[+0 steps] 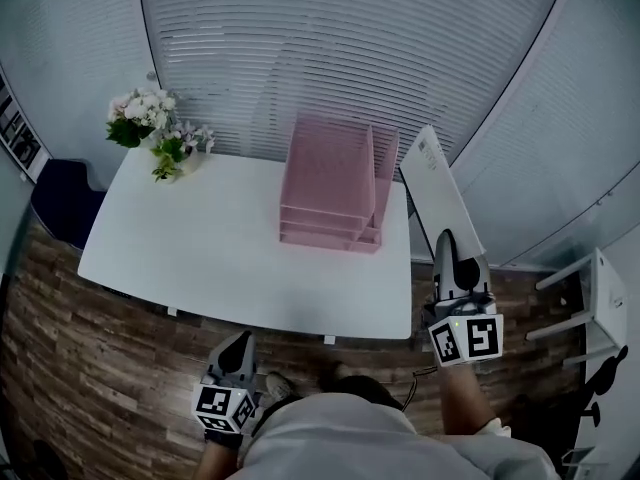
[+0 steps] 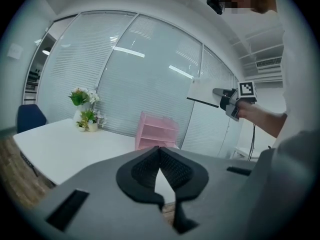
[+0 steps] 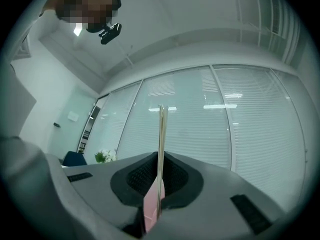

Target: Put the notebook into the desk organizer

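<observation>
While the right hand-held gripper [image 1: 447, 238] pinched the notebook [image 1: 436, 183], the left hand-held gripper [image 1: 241, 340], lower left, was pressed together.

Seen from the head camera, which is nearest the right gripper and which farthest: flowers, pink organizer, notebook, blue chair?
1. The notebook: clamped in the fingers of the right gripper.
2. The organizer: on the table, left of the gripper.
3. The flowers: at the table's far left corner.
4. The chair: past the table's left end.

Cool, even light — fisheye-warped edges.
</observation>
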Demonstrator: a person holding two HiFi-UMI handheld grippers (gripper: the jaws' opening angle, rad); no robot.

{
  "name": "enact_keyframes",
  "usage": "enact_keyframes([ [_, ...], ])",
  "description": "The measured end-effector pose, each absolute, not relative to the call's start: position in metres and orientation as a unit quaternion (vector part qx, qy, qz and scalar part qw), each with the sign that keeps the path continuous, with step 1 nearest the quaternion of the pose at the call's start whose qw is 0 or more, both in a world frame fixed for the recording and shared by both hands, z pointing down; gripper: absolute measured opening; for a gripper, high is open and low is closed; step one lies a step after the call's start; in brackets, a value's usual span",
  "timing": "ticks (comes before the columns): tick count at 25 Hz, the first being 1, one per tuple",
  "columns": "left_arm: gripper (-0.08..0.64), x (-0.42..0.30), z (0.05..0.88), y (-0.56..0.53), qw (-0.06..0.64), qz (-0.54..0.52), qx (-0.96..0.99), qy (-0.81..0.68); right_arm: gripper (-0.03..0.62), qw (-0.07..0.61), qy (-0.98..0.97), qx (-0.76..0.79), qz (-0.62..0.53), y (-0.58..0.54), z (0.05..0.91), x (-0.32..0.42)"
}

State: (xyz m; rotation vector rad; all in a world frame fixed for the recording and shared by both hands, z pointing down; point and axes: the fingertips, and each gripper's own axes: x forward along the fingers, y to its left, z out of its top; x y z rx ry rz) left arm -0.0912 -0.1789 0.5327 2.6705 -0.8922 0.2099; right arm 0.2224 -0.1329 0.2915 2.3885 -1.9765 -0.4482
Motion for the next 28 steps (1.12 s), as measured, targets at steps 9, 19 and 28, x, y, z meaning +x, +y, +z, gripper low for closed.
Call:
enact_keyframes([
  [9,0.009,-0.118,0.536,-0.200,0.171,0.060,0.908,-0.378,0.017,0.155,-0.642,0.728,-0.182,-0.260,0.299,0.241],
  [19,0.009,-0.153,0.552,-0.198,0.203,0.044,0.868,-0.452,0.017,0.468,-0.601,0.621,-0.185,-0.399,0.393,0.259],
  [28,0.009,-0.174,0.567,-0.192,0.228,0.040,0.849,-0.476,0.017,0.652,-0.547,0.493,-0.179,-0.447,0.483,0.261],
])
